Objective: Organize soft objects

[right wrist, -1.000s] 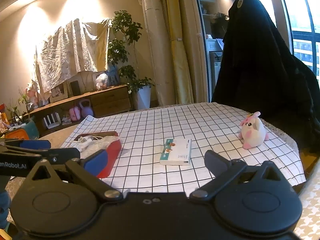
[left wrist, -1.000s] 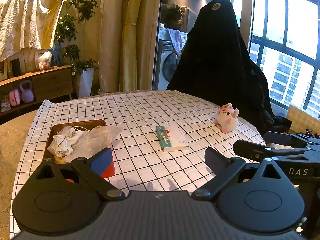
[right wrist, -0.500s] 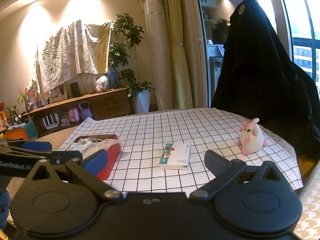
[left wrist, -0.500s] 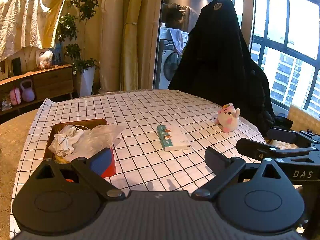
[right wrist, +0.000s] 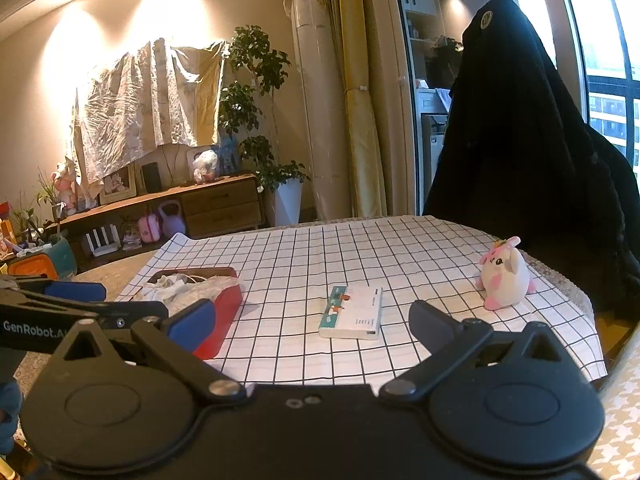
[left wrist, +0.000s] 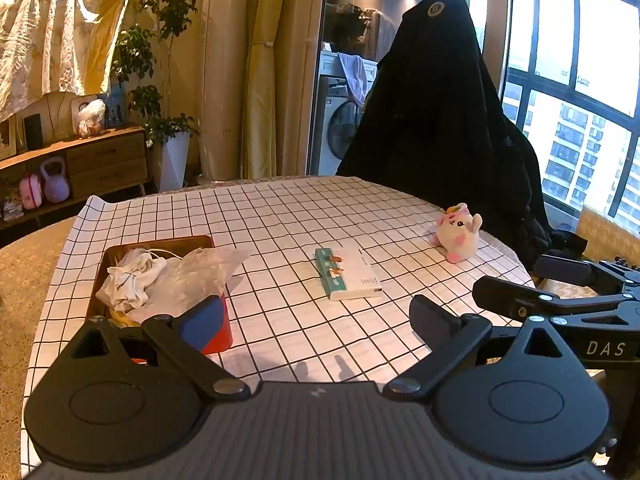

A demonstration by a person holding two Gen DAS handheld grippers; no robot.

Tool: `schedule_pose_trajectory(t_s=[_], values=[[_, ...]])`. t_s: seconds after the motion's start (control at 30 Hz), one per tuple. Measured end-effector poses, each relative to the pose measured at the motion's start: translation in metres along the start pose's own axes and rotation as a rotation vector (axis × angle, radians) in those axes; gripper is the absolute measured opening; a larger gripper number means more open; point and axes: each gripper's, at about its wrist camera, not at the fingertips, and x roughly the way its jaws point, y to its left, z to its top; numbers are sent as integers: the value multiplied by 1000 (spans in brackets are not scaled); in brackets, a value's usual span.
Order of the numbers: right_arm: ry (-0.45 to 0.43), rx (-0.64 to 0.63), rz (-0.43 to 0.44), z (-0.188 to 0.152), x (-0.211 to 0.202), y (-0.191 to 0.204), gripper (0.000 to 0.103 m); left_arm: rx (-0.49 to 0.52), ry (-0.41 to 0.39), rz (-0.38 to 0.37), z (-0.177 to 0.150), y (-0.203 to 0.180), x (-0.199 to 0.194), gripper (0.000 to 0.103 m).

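Observation:
A small white-and-pink plush toy [left wrist: 458,232] sits on the checked tablecloth at the far right; it also shows in the right wrist view [right wrist: 505,274]. A flat white-and-teal tissue pack [left wrist: 347,274] lies mid-table, also in the right wrist view [right wrist: 352,313]. A red box [left wrist: 218,332] at the left holds white cloth and crumpled plastic [left wrist: 160,280]; the box shows in the right wrist view too [right wrist: 222,312]. My left gripper [left wrist: 318,316] is open and empty above the near table edge. My right gripper [right wrist: 312,318] is open and empty, to the right of the left one.
A tall shape draped in black cloth [left wrist: 440,120] stands behind the table's far right. The checked cloth [left wrist: 280,216] covers a round table. A wooden sideboard [right wrist: 192,208], potted plants and a standing air conditioner line the back wall. Windows are at the right.
Both grippers have risen and drawn back slightly from the table; the objects have not moved. Both stay open.

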Motion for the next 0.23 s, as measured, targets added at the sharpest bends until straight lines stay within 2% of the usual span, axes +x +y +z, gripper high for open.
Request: schedule_pose_trajectory(t_s=[0.23], values=[[7, 4, 3, -1, 2, 0, 103, -2, 10, 2, -2, 3, 2, 100]])
